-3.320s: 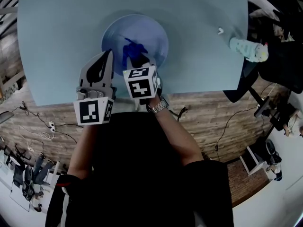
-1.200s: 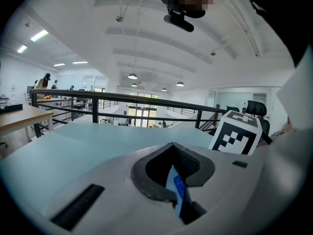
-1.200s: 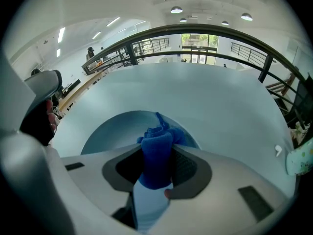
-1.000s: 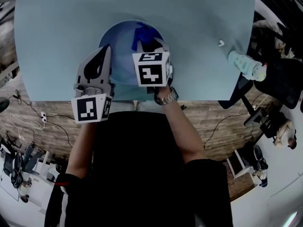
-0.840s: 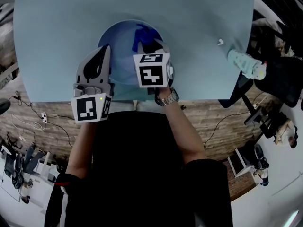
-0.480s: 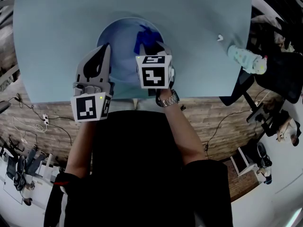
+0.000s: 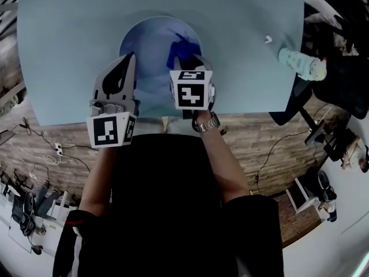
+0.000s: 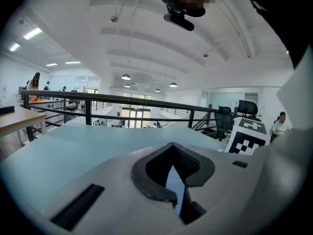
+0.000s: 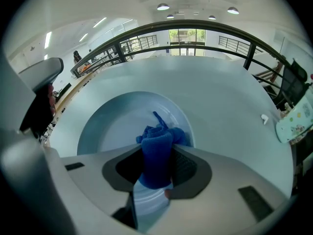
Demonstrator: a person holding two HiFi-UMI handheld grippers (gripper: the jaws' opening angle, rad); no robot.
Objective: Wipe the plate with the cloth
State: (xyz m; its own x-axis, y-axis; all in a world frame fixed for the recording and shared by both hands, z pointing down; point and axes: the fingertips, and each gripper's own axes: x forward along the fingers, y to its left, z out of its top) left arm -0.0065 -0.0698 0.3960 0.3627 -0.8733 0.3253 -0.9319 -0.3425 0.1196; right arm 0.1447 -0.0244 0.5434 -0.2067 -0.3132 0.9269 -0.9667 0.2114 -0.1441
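**Wiping step under way**

The right hand-held gripper is clamping the blue cloth against the right side of the plate on the counter. The left hand-held gripper is sitting closed and empty by the rim. The next move likely calls for sweeping leftward.

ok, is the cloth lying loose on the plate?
No, the blue cloth is clamped between the jaws of the right hand-held gripper, over the plate.
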